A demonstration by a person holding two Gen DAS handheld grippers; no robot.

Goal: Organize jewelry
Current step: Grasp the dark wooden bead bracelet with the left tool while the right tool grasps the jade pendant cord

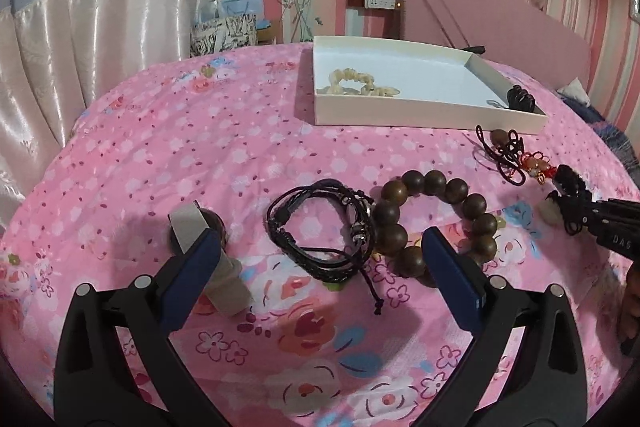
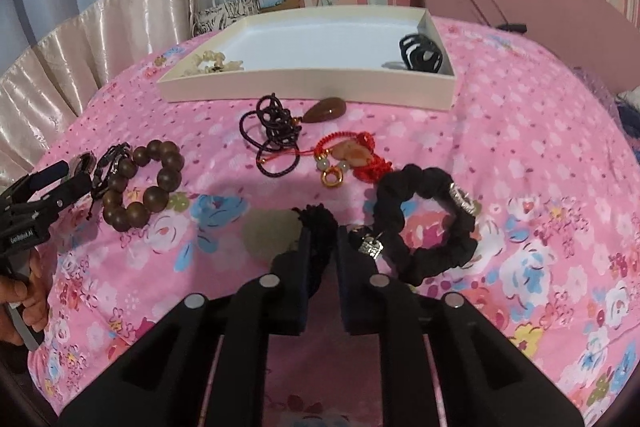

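Pickup step, I'd judge: right gripper (image 2: pixel 321 247), lower centre of its view, is pinched on a black cord w/ pale pendant (image 2: pixel 272 229) and next needs a lift to the white tray (image 2: pixel 304 93) at upper centre, which already holds a cream bracelet (image 2: pixel 212 63) & a black piece (image 2: pixel 421 53). Left gripper (image 1: pixel 320 245) hangs w/ jaws wide apart over the black leather bracelet (image 1: pixel 320 227), mid-frame. The wooden bead bracelet (image 1: pixel 436 223) touches it, so a snag is possible; the knotted cord pendant (image 2: pixel 280 127), red charm (image 2: pixel 348 155) & black scrunchie bracelet (image 2: pixel 428 219) lie along the route.

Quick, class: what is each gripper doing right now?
Left gripper: open, holding nothing.
Right gripper: shut on black tasselled cord pendant.
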